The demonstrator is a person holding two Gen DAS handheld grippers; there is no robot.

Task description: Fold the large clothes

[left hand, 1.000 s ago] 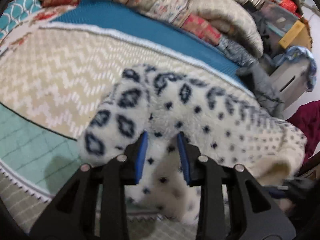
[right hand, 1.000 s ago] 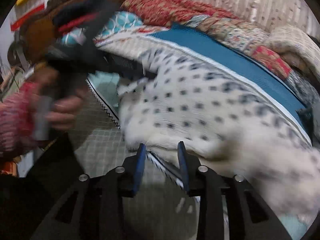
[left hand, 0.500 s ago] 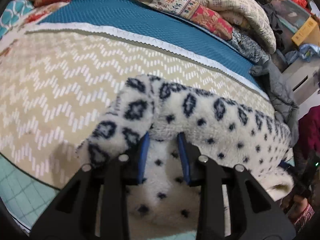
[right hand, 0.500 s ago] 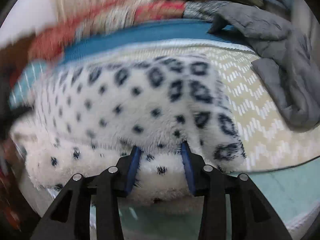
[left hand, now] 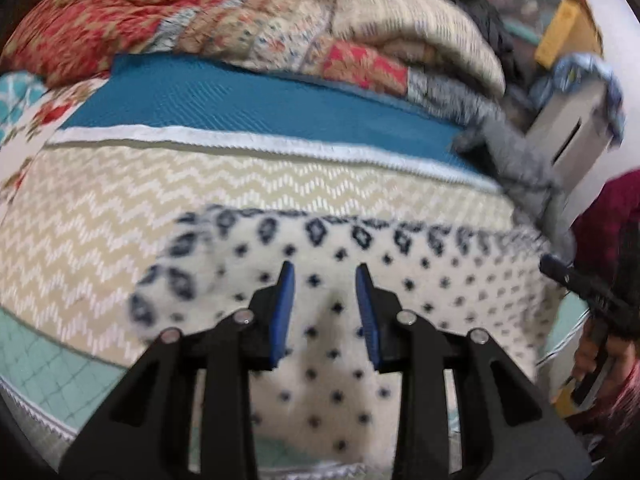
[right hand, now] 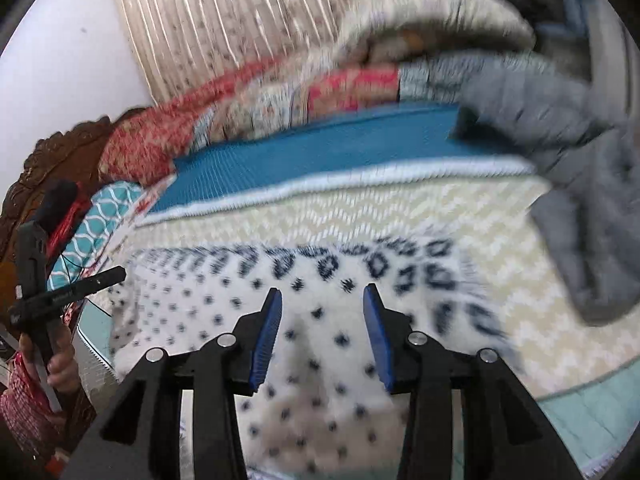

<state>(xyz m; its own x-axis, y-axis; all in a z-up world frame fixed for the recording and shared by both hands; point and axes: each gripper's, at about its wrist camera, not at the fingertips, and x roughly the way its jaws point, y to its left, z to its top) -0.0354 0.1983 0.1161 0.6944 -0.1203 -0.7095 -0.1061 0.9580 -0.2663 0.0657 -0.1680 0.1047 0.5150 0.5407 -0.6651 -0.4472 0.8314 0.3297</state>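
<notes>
Fleece (left hand: 400,300) in the left view, white with dark dots and a row of bigger diamond marks along its far edge, spread across the zigzag bedspread (left hand: 100,220) of the bed. Left claw (left hand: 325,268) low over the near part of it, blue pads a narrow way apart with the pile showing between them and a faint dark crease there. Cannot tell whether pinching that crease or merely hovering. Blue band (left hand: 260,108) of the cover beyond, then stacked quilts (left hand: 280,40) at the back.

Same fleece in the right view, blurred, reaching from the near edge of the bed up to the zigzag cover. Right claw (right hand: 323,290) over its middle, jaws moderately apart and just been opening, flat pile between the pads but nothing gripped. Grey jacket (right hand: 580,160) heaped to the right, just beside the fleece's diamond-marked corner. At the left edge, left hand (right hand: 60,364) wrapped round a black handle, beside the end of the fleece.
</notes>
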